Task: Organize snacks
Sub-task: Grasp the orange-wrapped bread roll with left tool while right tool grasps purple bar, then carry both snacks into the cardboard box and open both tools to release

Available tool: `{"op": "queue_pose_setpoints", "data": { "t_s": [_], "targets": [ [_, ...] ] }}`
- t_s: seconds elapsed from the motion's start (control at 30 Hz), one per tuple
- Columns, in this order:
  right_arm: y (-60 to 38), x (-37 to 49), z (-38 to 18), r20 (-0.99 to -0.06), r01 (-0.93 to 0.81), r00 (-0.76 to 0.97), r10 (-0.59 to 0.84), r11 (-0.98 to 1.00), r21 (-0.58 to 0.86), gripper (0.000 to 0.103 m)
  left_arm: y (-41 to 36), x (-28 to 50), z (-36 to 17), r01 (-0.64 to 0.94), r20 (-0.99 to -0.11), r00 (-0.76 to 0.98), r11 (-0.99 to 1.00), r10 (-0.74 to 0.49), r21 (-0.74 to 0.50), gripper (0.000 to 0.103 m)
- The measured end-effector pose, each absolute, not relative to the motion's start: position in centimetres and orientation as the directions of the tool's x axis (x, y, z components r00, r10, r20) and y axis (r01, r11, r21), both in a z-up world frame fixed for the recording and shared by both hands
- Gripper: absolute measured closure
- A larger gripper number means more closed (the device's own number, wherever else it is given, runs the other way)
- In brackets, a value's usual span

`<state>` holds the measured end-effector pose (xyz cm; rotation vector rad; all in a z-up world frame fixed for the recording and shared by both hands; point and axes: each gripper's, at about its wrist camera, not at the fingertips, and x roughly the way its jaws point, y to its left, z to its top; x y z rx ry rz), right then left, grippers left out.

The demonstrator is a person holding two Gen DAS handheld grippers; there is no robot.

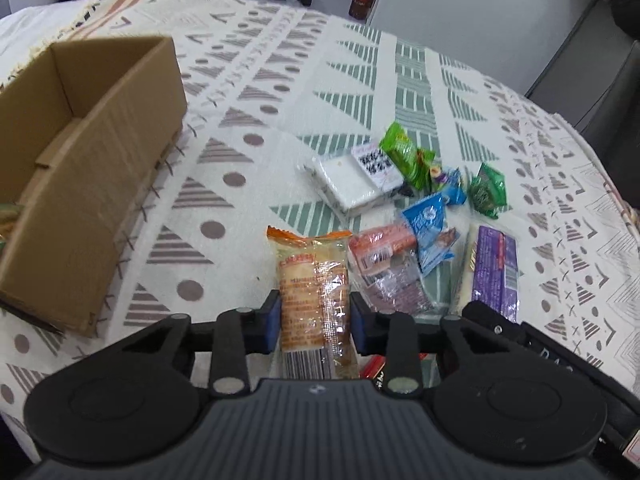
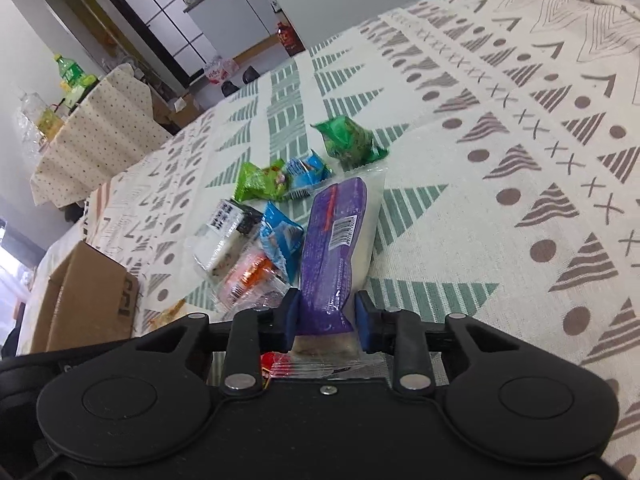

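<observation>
- The left hand-held gripper (image 1: pixel 314 316) had its blue pads pressed against both sides of an orange-printed clear snack packet (image 1: pixel 312 292), which ran lengthwise between the fingers.
- The right hand-held gripper (image 2: pixel 326 316) straddled the near end of a purple snack packet (image 2: pixel 334 248); its left pad touched the wrapper, while a narrow gap showed at the right pad, so a firm grip could not be told.
- Just beyond lay the loose pile on the patterned cloth (image 1: pixel 280 80) covering the desk: a red-and-white packet (image 1: pixel 380 246), a blue packet (image 1: pixel 426 222), a white block with a QR label (image 1: pixel 356 180), and two green packets (image 1: pixel 400 152) (image 1: pixel 488 190).
- Farther left stood an open cardboard box (image 1: pixel 104 184), well apart from the pile.
</observation>
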<state>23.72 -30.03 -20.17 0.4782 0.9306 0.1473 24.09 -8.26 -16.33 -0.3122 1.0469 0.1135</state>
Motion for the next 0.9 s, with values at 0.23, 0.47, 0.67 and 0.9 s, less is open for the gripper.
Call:
{"op": "queue_pose_setpoints", "data": {
  "t_s": [0.23,0.47,0.67,0.9],
  "targets": [
    [-29.9,23.0,-18.2,-0.685,0.055,0.638,0.350,0.868,0.494,0.075,-7.2,22.6,-13.6,-0.234,-0.837,0.545,0.947,-0.058,-0.218,0.069],
    [-28.5,22.3,-16.0,-0.639,-0.006,0.662,0.392,0.855,0.518,0.075,-5.4,21.4,-11.5,-0.240,-0.813,0.581,0.947,-0.037,-0.215,0.069],
    [-27.1,21.9,-14.5,-0.602,-0.052,0.676,0.425,0.842,0.537,0.075,-3.9,20.6,-9.6,-0.248,-0.789,0.614,0.943,-0.023,-0.221,0.069],
    [-25.5,21.4,-13.1,-0.566,-0.093,0.695,0.444,0.836,0.541,0.075,-1.9,19.6,-8.1,-0.268,-0.769,0.639,0.936,-0.004,-0.227,0.069]
  ]
}}
